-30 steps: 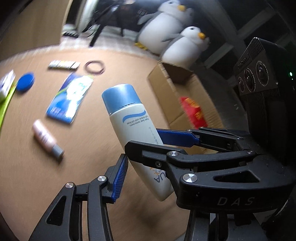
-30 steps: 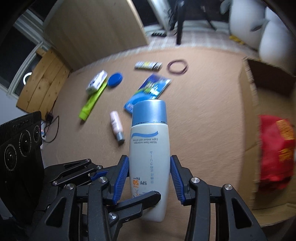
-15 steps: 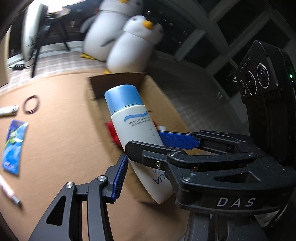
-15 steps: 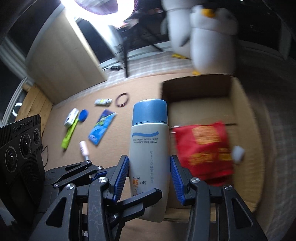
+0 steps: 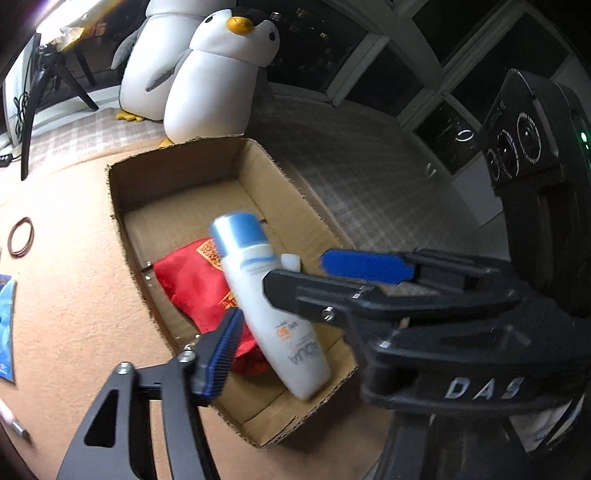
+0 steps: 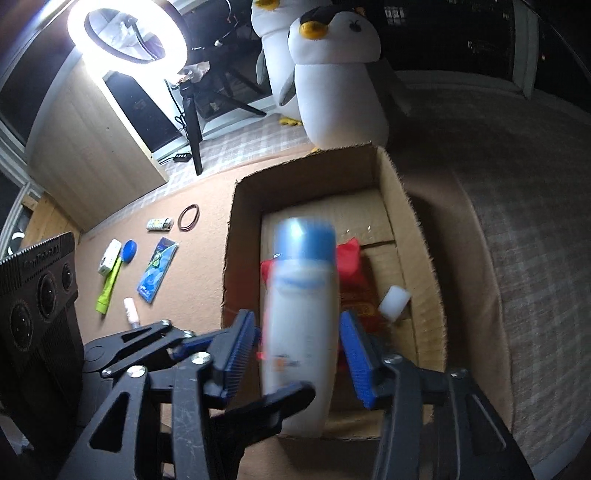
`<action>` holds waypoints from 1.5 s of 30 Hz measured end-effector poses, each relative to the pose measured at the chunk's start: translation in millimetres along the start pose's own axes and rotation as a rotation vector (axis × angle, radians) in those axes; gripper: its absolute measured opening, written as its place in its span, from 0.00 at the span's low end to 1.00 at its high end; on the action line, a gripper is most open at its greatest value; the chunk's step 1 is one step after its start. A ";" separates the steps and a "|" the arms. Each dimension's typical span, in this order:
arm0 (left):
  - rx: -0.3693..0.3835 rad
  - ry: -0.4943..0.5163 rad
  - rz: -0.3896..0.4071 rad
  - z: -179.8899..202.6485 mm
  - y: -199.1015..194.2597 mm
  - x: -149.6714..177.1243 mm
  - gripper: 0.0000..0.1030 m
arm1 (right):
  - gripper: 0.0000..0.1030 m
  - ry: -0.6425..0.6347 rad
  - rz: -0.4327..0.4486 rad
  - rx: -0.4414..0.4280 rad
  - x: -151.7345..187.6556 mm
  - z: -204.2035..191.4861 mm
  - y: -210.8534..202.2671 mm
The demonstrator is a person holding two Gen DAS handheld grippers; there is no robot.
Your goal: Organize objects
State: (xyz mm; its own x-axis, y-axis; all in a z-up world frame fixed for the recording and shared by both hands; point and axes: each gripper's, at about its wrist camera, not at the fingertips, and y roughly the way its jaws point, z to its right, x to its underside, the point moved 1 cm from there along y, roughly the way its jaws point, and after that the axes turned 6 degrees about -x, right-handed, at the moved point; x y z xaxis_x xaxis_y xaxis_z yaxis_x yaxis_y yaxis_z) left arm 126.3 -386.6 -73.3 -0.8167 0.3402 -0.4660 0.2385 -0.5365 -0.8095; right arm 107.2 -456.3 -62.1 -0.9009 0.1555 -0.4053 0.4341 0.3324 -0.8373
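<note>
A white sunscreen bottle (image 5: pixel 266 306) with a blue cap is over the cardboard box (image 5: pixel 177 173), blurred with motion. In the right wrist view the bottle (image 6: pixel 299 314) sits between the pads of my right gripper (image 6: pixel 301 349), with a narrow gap on each side; the jaws stand apart. My left gripper (image 5: pixel 295 302) is open, wide around the bottle without touching it. A red packet (image 5: pixel 192 284) and a small white block (image 6: pixel 393 302) lie in the box.
On the tan carpet left of the box (image 6: pixel 229 236) lie a blue packet (image 6: pixel 157 269), a green tube (image 6: pixel 107 284), a blue lid (image 6: pixel 129 251), a hair band (image 6: pixel 189 217) and a small pink tube (image 6: pixel 131 314). Two plush penguins (image 6: pixel 336 74) and a ring light (image 6: pixel 129 33) stand behind.
Both grippers swung from over the carpet to over the box. My right gripper's jaws have parted from the bottle, which now blurs and sits lower, tilted toward the box.
</note>
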 end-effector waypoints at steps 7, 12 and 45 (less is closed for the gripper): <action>-0.037 -0.011 0.013 -19.3 -21.1 13.7 0.64 | 0.55 0.027 0.015 0.014 -1.0 -2.9 0.0; -0.063 -0.047 0.035 -45.6 -46.6 25.6 0.64 | 0.55 0.025 0.027 0.014 2.8 -17.1 2.5; -0.339 -0.451 0.102 -314.9 -209.4 166.8 0.64 | 0.55 -0.162 -0.020 -0.113 52.6 -221.2 102.3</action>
State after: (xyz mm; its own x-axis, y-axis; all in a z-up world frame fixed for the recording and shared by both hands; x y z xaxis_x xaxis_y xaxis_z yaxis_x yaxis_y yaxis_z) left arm 105.5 25.7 -94.0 -0.9064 -0.1038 -0.4094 0.4223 -0.2462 -0.8724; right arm 103.2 -208.3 -87.9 -0.8926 -0.0010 -0.4508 0.4049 0.4375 -0.8029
